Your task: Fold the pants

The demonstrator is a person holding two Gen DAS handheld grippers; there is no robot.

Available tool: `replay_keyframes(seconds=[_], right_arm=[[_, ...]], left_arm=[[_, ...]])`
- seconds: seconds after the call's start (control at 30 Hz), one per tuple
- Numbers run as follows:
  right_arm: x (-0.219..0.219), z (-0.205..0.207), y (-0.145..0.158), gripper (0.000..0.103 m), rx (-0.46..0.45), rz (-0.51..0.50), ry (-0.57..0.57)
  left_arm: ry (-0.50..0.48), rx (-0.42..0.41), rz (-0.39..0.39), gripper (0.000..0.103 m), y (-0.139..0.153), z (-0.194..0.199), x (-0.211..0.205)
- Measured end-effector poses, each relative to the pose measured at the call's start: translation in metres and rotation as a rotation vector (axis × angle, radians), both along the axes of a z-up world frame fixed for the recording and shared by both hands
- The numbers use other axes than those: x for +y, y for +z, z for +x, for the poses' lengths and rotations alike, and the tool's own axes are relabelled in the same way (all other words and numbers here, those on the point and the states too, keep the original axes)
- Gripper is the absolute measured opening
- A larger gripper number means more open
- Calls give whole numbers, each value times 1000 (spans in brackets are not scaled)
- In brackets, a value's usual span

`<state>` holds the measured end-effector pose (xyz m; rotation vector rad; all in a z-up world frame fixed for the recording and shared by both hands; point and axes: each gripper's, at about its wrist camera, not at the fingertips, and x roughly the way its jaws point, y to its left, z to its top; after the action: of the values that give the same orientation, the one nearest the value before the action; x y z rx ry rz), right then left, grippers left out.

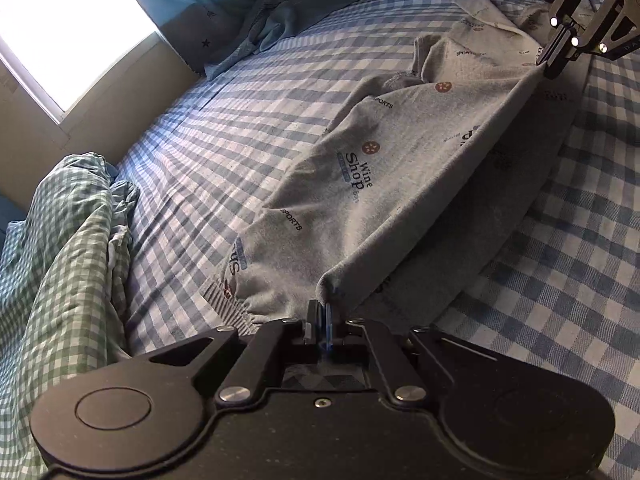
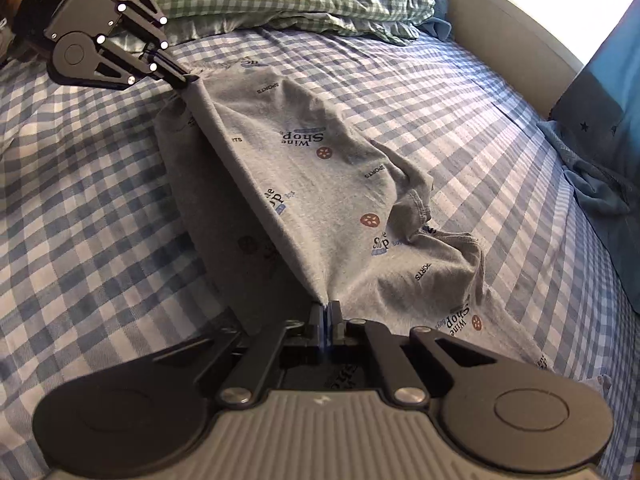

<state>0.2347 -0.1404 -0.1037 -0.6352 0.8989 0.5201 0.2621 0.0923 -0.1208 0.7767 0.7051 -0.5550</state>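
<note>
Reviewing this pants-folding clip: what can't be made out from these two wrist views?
- Lower layer of the pants: shadowed under the lifted fold, both views.
- Waistband or leg end: cannot tell which; the right gripper body covers the near cloth.
- How much cloth the left gripper pinches: hidden between its shut jaws.
- Outside the window: overexposed.
- The person's hands: out of frame.
- Bed edges: cropped.

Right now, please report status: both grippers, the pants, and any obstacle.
Left gripper and right gripper shut on the pants. One edge taut between them, rest draped on the checked bedsheet. Nothing in the way.
</note>
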Motion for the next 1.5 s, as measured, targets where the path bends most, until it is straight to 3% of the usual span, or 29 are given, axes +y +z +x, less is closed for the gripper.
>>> replay_keyframes(seconds=[0.23, 0.37, 0.43, 0.5, 0.53, 0.63, 0.7, 0.9, 1.17, 1.33, 1.5], right_arm=[[12, -14, -35, 1, 40, -28, -40], [9, -12, -40, 7, 48, -6, -90], [6, -13, -39, 20, 50, 16, -116], [2, -16, -35, 41, 49, 36, -137], [-1, -19, -33, 46, 46, 42, -147], [-17, -32, -23, 68, 42, 81, -218], [-33, -40, -18, 87, 46, 115, -279], [-107, -67, -14, 102, 72, 196, -512], [-260, -82, -24, 103, 83, 233, -800], [-363, -64, -22, 103, 35, 202, -900], [-445, -23, -22, 102, 12, 201, -884]], left_arm=[[3, 62, 40, 2, -23, -9, -5], [35, 114, 18, 16, -23, -8, -5], [67, 141, -10, 25, -19, -8, -5], [103, 168, -45, 49, -13, -8, -8], [123, 173, -70, 54, -9, -11, -11], [178, 165, -133, 82, 6, -18, -24], [208, 164, -179, 100, 15, -21, -36], [224, 224, -280, 102, 27, -23, -95], [174, 247, -307, 102, 27, -25, -218], [220, 260, -332, 102, 26, -16, -292], [291, 254, -338, 102, 23, -7, -351]])
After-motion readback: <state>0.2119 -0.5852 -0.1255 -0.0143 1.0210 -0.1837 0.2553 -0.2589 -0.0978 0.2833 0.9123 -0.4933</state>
